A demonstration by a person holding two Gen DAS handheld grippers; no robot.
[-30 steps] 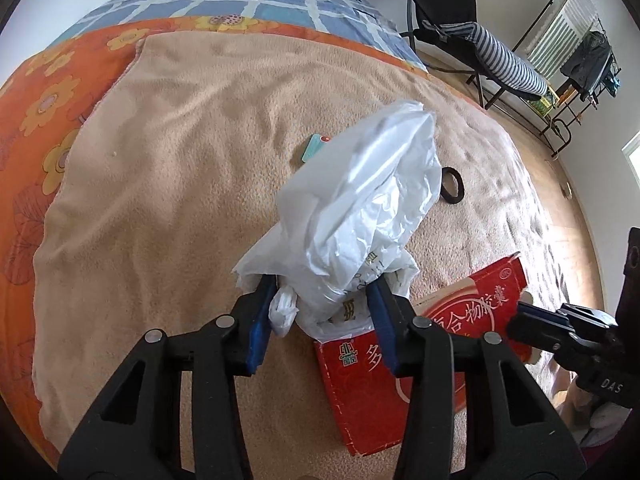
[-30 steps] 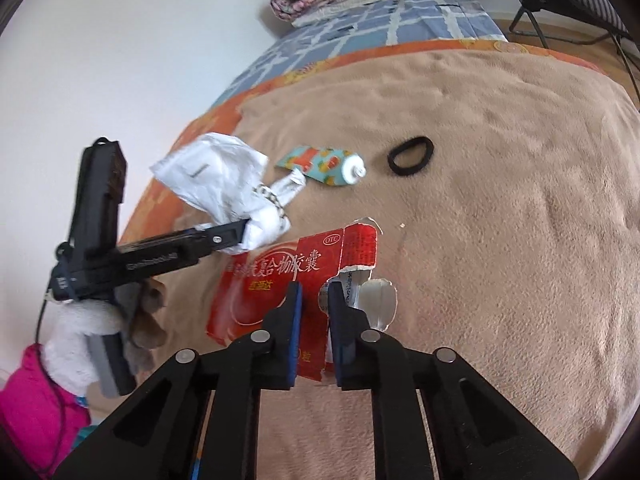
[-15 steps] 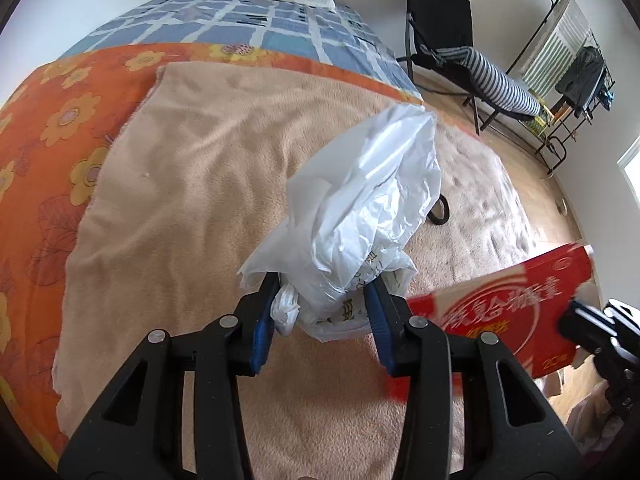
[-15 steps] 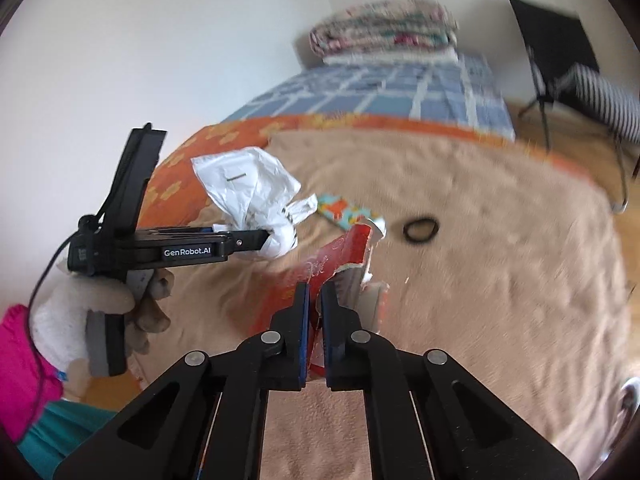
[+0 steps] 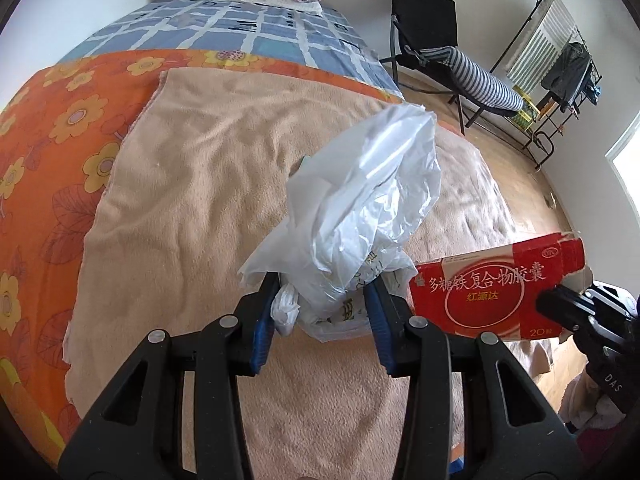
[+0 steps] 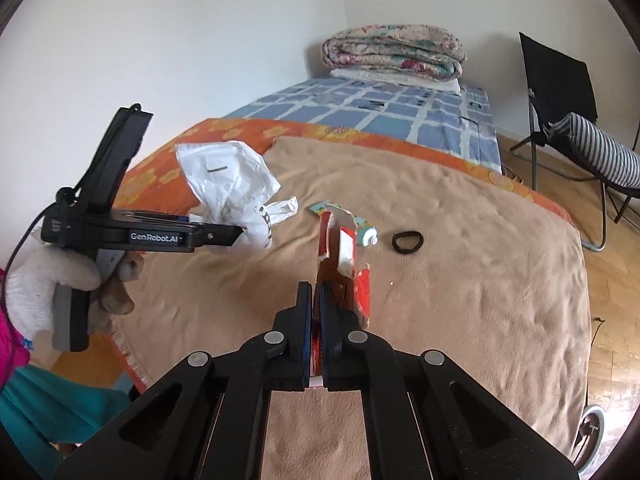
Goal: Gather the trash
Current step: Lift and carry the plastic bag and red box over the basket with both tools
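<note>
Cardboard this thin is light and crushable, so I hold the torn red box by its flattened end in the fully closed right gripper, above the bed's beige blanket, while the left gripper, jaws partly apart, pinches the soft white bag at its bunched neck.

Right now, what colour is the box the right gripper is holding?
The torn cardboard box is red with white and yellow print. The left wrist view shows it best.

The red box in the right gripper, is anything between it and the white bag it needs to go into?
Nothing visible stands between them. The right gripper holds the torn red box in the air beside the white plastic bag, which the left gripper clamps. But the bag looks bunched, with no open mouth showing.
</note>
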